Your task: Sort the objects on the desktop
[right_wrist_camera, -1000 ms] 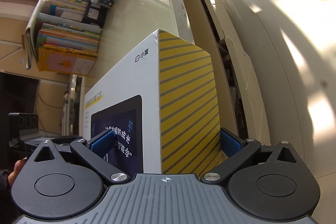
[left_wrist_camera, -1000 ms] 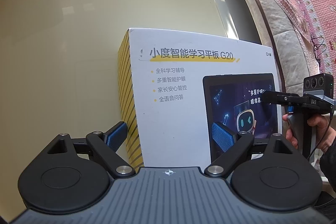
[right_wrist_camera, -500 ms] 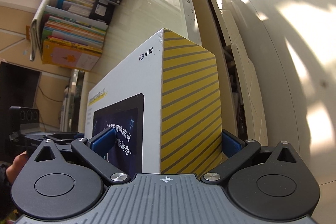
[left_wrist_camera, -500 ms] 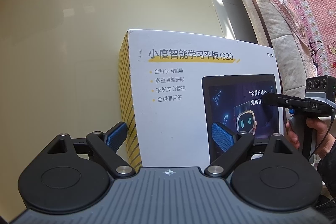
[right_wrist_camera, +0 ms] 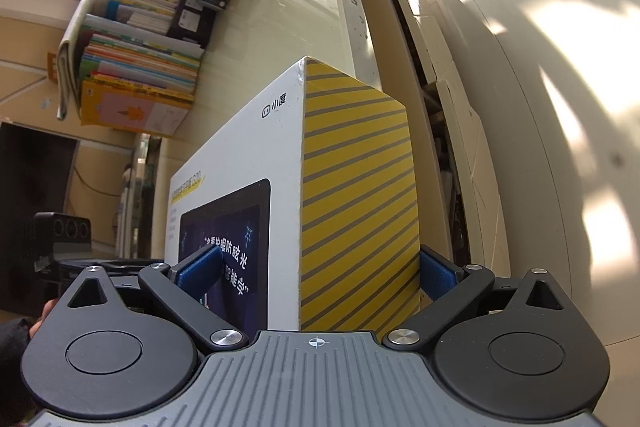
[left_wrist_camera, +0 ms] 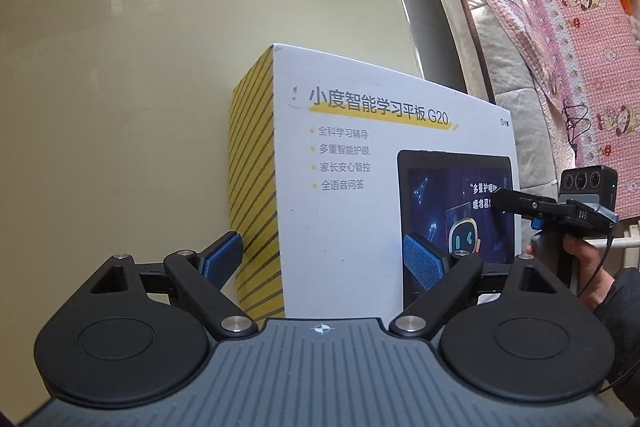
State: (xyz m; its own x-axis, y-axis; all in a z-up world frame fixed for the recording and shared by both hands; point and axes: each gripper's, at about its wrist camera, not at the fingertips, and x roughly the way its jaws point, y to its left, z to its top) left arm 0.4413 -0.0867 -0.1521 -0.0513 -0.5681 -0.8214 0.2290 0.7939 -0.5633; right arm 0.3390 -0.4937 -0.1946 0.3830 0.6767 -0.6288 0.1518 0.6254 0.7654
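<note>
Left wrist view: my left gripper (left_wrist_camera: pixel 322 261) straddles the near corner of the tablet box (left_wrist_camera: pixel 352 203), a white carton with a yellow, grey-striped side. One blue pad sits beside the striped side and the other in front of the printed white face; I cannot tell whether either pad touches the cardboard, so I cannot say if this claw grips it or only brackets it. The box stands over a glossy cream surface (left_wrist_camera: pixel 120 107). At the right edge my right gripper (left_wrist_camera: pixel 520 205) reaches onto the box's far end, with my hand (left_wrist_camera: pixel 576 255) on its handle. A pink quilted cover (left_wrist_camera: pixel 560 7) lies beyond.

Right wrist view: my right gripper (right_wrist_camera: pixel 318 269) is clamped across the box's (right_wrist_camera: pixel 356 195) narrow striped end, its left pad (right_wrist_camera: pixel 200 269) pressed on the printed face and the other pad against the hidden back face. The box fills the space between the pads. A stack of children's books (right_wrist_camera: pixel 140 59) sits at upper left, and my left gripper's camera (right_wrist_camera: pixel 66 231) shows at the left edge.
</note>
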